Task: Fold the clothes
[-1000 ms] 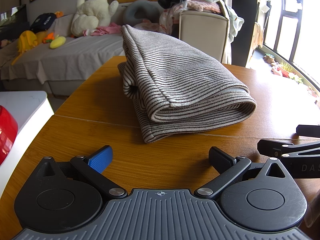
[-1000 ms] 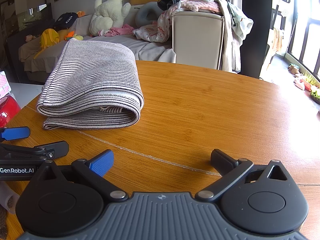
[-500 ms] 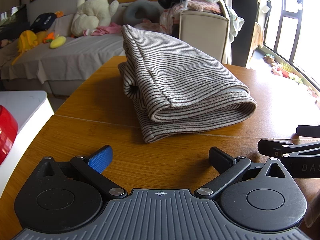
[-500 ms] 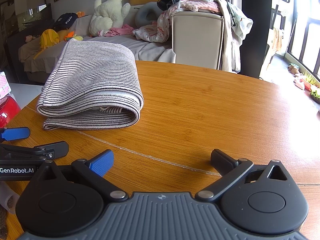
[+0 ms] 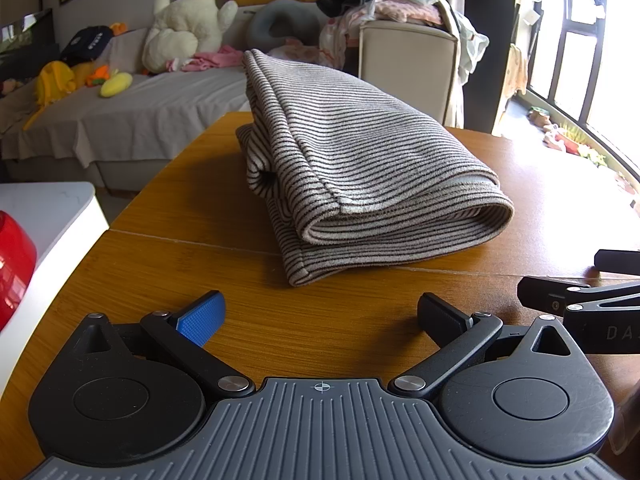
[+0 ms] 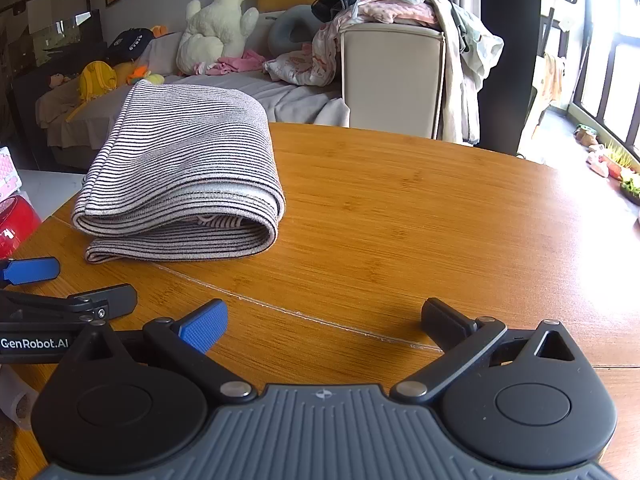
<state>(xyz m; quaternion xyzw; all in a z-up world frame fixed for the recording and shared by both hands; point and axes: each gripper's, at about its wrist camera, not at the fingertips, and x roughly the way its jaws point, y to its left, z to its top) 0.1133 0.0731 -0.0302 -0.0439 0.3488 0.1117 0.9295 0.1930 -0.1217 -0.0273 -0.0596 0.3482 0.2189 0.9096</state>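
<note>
A grey garment with thin dark stripes (image 5: 360,168) lies folded in a thick bundle on the wooden table (image 5: 192,272); it also shows in the right wrist view (image 6: 184,176), at the table's left. My left gripper (image 5: 320,316) is open and empty, low over the table just in front of the bundle. My right gripper (image 6: 324,320) is open and empty, to the right of the bundle and a little nearer. Each gripper's fingers show at the edge of the other's view.
A white side table (image 5: 48,216) with a red object (image 5: 12,260) stands left of the table. Behind are a sofa with plush toys (image 5: 188,32) and a beige chair piled with clothes (image 6: 392,72). A window (image 5: 592,40) is at right.
</note>
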